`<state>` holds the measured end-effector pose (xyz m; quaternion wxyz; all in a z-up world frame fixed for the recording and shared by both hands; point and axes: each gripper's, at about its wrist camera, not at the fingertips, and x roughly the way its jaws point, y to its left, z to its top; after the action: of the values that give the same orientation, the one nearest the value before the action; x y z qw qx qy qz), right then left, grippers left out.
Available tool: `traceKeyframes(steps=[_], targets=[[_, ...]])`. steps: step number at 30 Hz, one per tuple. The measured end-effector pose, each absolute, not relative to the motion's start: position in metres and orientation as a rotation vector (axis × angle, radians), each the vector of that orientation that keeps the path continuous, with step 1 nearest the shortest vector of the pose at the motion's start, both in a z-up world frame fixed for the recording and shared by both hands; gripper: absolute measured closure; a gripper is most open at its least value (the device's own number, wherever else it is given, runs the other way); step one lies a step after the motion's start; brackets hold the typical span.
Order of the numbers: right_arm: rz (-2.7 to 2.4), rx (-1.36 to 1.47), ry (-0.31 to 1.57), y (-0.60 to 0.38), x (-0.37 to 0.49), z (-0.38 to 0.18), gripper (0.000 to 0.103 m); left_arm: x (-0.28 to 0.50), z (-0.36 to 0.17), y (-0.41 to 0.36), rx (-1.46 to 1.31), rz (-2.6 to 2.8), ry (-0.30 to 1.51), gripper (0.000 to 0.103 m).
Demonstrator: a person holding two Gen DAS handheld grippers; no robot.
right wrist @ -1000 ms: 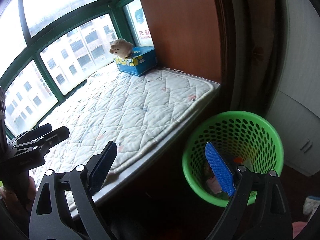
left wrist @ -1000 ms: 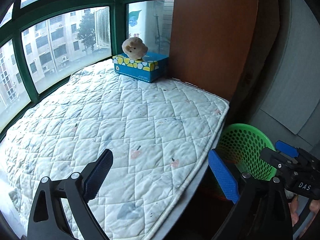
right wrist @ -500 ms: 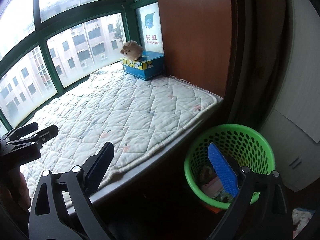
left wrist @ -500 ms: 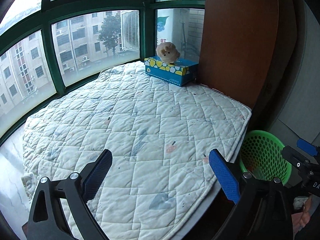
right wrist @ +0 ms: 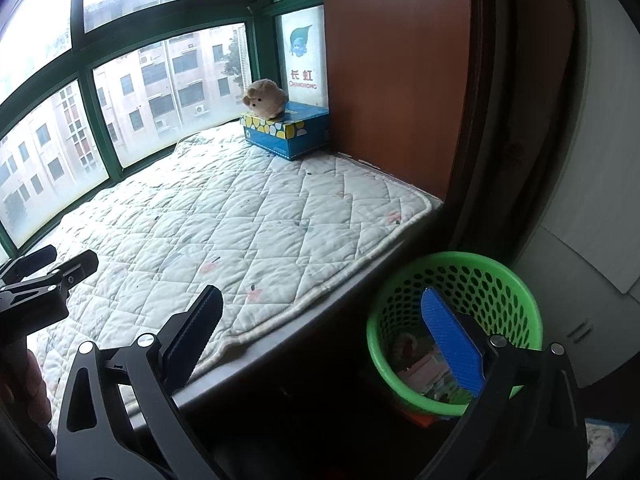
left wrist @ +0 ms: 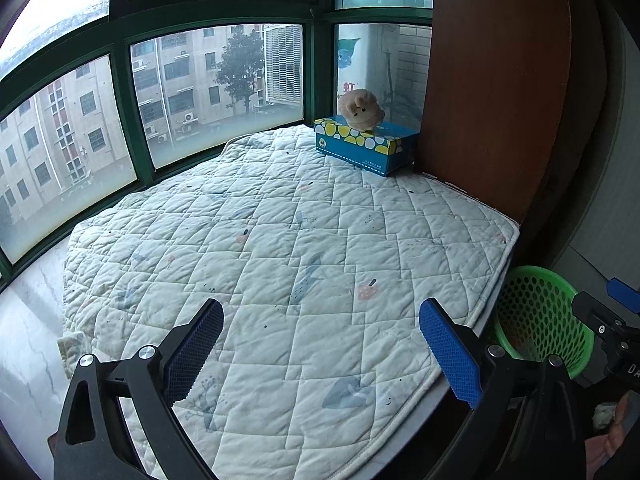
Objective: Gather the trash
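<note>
Both tongs spread, gripping nothing: left tongs over quilted mat, right tongs by green bin. Bin upright on floor beside mat edge, trash inside. Tissue box with plush at far corner.

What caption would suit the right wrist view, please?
Open right gripper above a green perforated plastic wastebasket beside a white quilted window-seat mat.
</note>
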<state>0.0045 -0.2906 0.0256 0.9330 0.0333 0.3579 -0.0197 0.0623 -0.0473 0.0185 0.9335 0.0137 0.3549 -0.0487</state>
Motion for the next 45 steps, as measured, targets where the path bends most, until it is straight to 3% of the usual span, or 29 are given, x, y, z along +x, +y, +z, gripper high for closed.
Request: traceKeyframes(steps=[45], targets=[[-0.053, 0.056, 0.740, -0.286, 0.005, 0.022, 0.005, 0.051, 0.014, -0.044, 0.025, -0.063, 0.730, 0.008]])
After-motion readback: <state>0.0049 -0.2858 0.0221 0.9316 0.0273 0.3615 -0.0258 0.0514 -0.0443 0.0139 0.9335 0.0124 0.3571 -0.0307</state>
